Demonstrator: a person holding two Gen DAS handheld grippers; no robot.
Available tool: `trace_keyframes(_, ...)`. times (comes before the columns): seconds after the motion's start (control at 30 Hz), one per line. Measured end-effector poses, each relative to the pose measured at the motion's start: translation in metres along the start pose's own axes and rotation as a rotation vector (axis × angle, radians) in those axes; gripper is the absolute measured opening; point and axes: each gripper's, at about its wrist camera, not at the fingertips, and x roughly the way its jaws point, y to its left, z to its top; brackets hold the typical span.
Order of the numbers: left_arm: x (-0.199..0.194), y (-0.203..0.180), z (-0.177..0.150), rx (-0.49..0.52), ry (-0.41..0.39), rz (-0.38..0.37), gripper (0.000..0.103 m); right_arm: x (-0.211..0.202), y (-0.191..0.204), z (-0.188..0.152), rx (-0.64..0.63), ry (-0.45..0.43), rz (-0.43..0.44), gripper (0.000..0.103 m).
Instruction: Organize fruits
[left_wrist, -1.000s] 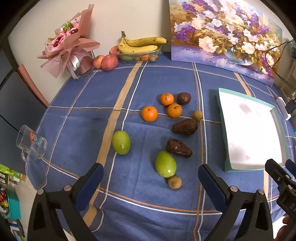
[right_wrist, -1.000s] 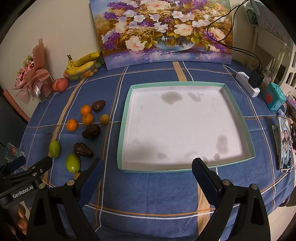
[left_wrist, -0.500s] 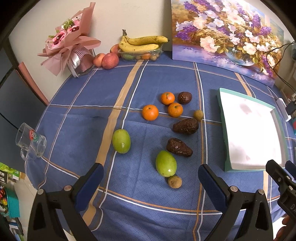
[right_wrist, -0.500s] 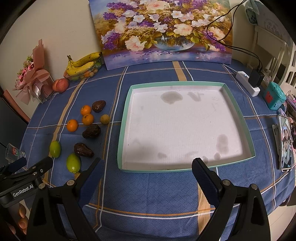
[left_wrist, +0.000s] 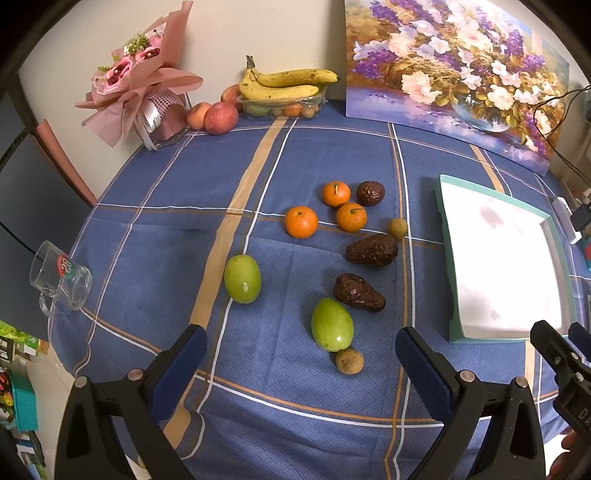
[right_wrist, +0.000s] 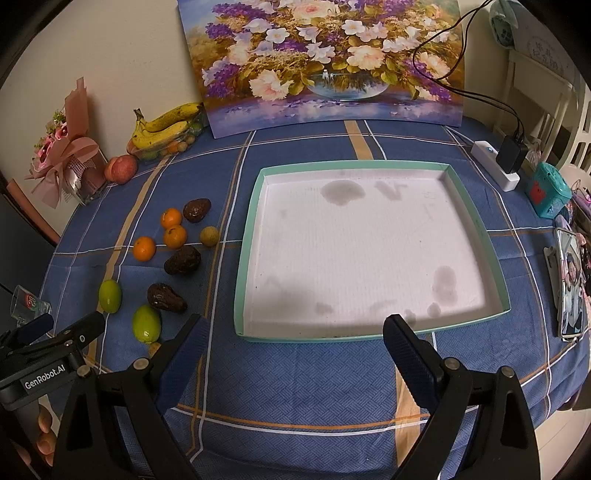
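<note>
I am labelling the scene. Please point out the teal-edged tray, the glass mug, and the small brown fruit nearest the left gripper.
teal-edged tray (right_wrist: 246, 251): right wrist view, left rim.
glass mug (left_wrist: 61, 278): left wrist view, its side wall.
small brown fruit (left_wrist: 349, 361): left wrist view, centre of its skin.

left tongs (left_wrist: 301, 363) agape, right tongs (right_wrist: 295, 345) agape

"GenRobot.AI" on the left gripper (right_wrist: 59, 325) body; unreadable red-green logo on glass mug (left_wrist: 61, 280)

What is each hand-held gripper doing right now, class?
Left hand-held gripper: open, holding nothing.
Right hand-held gripper: open, holding nothing.
</note>
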Motion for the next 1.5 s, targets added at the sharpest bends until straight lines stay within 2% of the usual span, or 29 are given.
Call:
trace_keyframes(1.0, 0.002, 0.005, -0.001, -0.022, 0.011, -0.02, 0.103, 0.003, 0.005, 0.0, -0.013, 0.011, 0.0, 0.095)
trace_keyframes(1.17, -0.001, 0.021, 0.001, -0.096, -0.007, -0.054, 0.103, 0.004, 0.012, 0.001, -0.028, 0.016, 0.004, 0.095)
trace_keyframes(1.3, -0.007, 0.045, 0.004, -0.201, -0.089, -0.099, 0.103, 0.005, 0.023, 0.003, -0.034, 0.021, 0.036, 0.095)
trace_keyframes(1.4, -0.009, 0.061, 0.007, -0.252, -0.148, -0.082, 0.103, 0.006, 0.035, 0.007, -0.052, 0.012, 0.065, 0.095)
trace_keyframes(1.5, -0.005, 0.08, 0.01, -0.3, -0.157, -0.087, 0.103, 0.008, 0.051, 0.01, -0.081, 0.001, 0.105, 0.095)
